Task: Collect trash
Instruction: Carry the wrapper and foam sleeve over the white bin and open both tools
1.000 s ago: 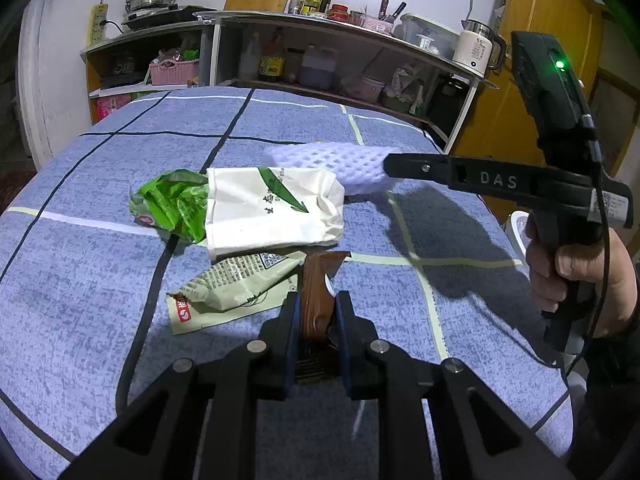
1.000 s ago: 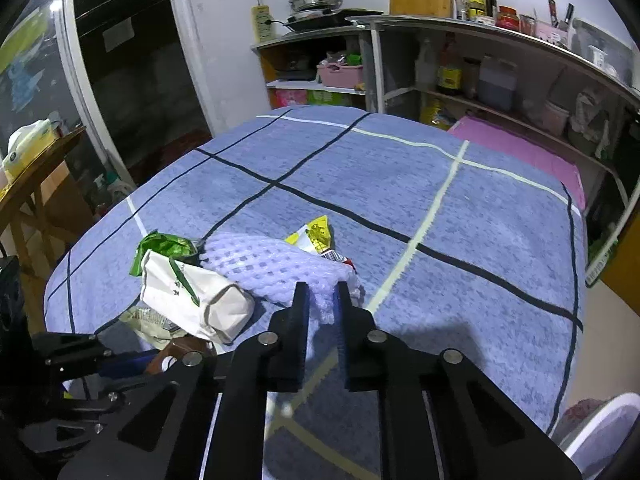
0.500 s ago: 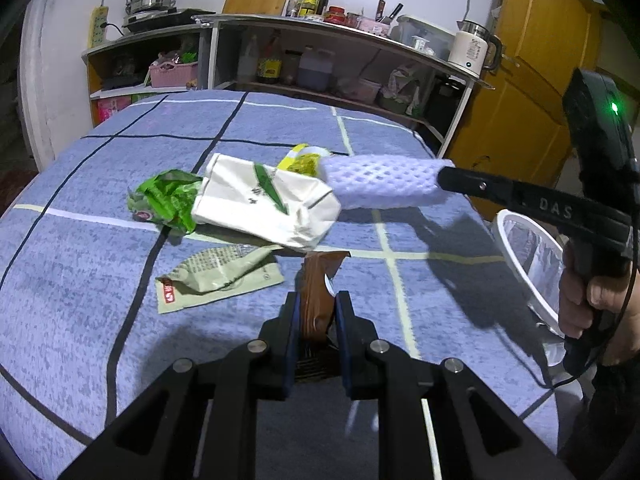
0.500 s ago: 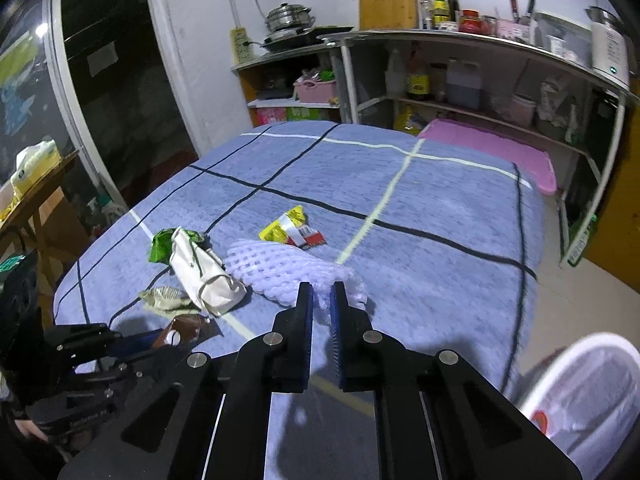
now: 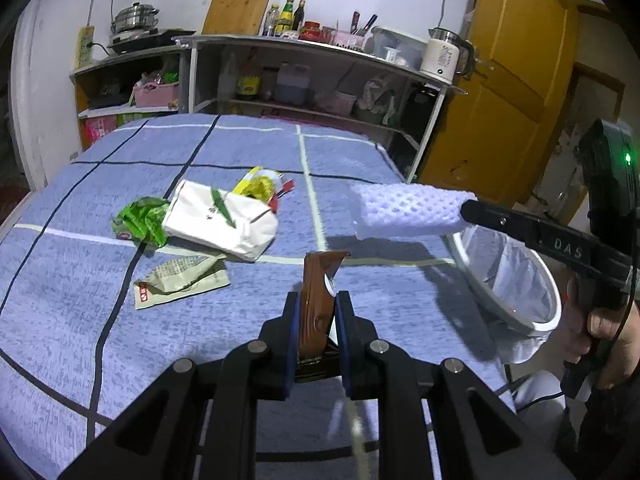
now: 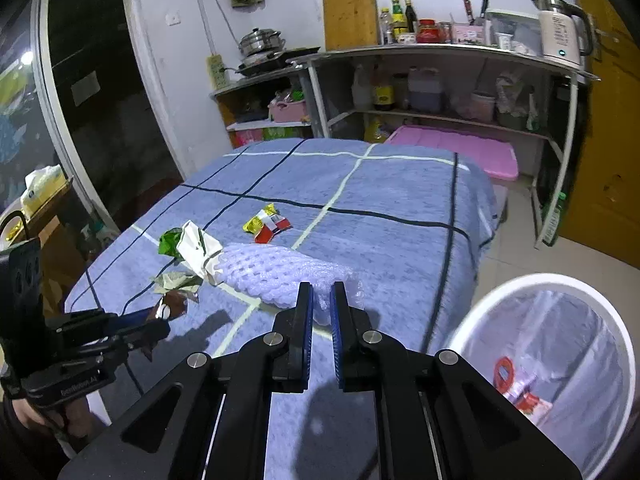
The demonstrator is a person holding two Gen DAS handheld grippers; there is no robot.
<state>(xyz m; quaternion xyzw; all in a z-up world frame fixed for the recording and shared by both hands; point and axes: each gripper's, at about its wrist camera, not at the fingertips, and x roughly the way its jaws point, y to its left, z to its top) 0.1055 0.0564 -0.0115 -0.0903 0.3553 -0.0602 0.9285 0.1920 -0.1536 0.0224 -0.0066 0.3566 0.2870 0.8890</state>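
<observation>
1. The left gripper point(image 5: 316, 312) pinches a brown, crinkled foil wrapper point(image 5: 318, 280) between its narrowed fingers; the wrapper stands up out of the grip, above the blue checked tablecloth point(image 5: 240, 152).
2. The right gripper point(image 6: 318, 304) is clamped on one end of a white foam mesh fruit sleeve point(image 6: 280, 270). The sleeve sticks forward from the fingertips, lifted off the tablecloth, near the table's right edge.
3. A white round waste basket with a clear liner point(image 6: 552, 360) stands on the floor just off that edge, to the right of the right gripper; red and white packaging lies inside it.
4. Left of the sleeve, on the tablecloth, lie a white paper bag point(image 5: 224, 220), a crumpled green plastic wrapper point(image 5: 140, 222) touching it, a yellow and red snack packet point(image 6: 266, 224) and a flat pale green sachet point(image 5: 180, 282).
</observation>
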